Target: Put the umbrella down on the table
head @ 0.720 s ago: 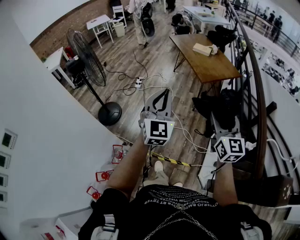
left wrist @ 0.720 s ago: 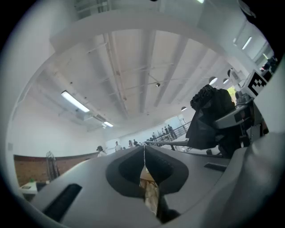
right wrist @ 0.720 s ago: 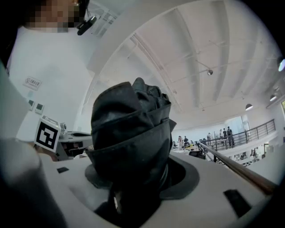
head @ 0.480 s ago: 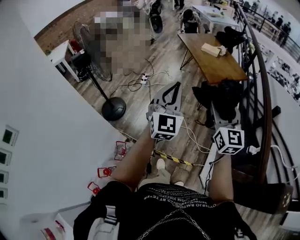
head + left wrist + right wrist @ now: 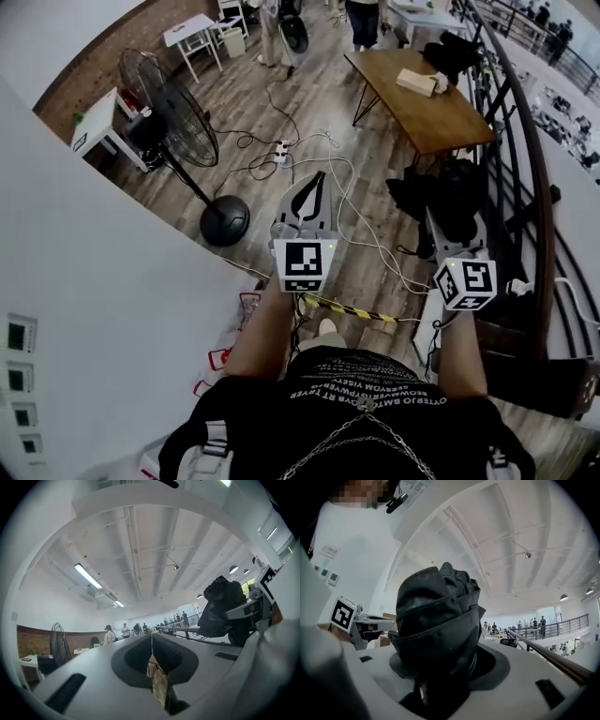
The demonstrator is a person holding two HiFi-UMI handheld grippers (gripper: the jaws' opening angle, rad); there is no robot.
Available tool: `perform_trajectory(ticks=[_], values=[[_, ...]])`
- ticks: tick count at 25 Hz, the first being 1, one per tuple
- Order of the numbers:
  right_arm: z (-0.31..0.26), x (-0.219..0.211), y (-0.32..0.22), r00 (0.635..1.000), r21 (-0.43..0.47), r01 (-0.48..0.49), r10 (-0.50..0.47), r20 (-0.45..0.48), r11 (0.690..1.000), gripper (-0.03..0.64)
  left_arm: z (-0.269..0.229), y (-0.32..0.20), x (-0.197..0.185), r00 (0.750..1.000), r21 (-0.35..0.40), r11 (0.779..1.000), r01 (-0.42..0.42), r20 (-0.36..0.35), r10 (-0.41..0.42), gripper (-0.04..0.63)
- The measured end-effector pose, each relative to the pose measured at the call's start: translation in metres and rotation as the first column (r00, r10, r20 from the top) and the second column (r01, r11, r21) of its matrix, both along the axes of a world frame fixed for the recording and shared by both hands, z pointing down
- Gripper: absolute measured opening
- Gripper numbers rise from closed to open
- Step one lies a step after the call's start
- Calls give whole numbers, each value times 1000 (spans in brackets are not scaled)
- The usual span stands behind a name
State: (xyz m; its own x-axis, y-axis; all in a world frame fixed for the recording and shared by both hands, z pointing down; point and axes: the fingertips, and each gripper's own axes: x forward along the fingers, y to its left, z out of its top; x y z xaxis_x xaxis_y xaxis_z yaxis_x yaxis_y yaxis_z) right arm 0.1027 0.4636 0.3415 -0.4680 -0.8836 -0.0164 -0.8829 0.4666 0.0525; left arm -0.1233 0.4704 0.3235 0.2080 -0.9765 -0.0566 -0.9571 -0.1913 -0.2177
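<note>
The person stands on the wooden floor (image 5: 281, 103) with both arms stretched forward and both tools held level. The right claw (image 5: 445, 663) is gripping the umbrella (image 5: 438, 616): its jaws stand wide around the folded black canopy, and the strapped fabric bulges up out of them and fills the middle of the right gripper view. So the umbrella is up in the air in that claw, out in front of the person's right side and not on any surface. The left claw (image 5: 151, 641) is closed with nothing in it, its two jaws meeting along a thin line. From the left gripper view the dark bundle shows off to the right, clamped in the other tool. The bench (image 5: 441, 117), a brown wooden top on thin dark legs, sits far ahead and a little to the right, well apart from the umbrella. A pale box (image 5: 415, 82) lies near its far end. On the left stands a big black fan (image 5: 173, 112) on a round base, near the white wall (image 5: 84, 281). White cables (image 5: 347, 211) trail across the floor between the fan and the bench. A dark railing (image 5: 525, 187) curves down the right side. People stand at the far end of the room.
</note>
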Motion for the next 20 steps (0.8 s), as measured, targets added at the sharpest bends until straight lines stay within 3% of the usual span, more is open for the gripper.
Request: perform_trajectory(ticks=[4, 12, 20], values=[[6, -16, -4, 1000, -13, -20, 21, 15, 1000, 264, -4, -8, -29, 1000, 37, 999, -14, 3, 14, 29], [15, -25, -23, 999, -28, -30, 29, -32, 999, 265, 23, -35, -56, 1000, -26, 1000, -14, -29, 13, 29], [21, -19, -57, 999, -21, -31, 31, -23, 999, 265, 24, -74, -37, 999, -17, 999, -43, 0, 43, 29]])
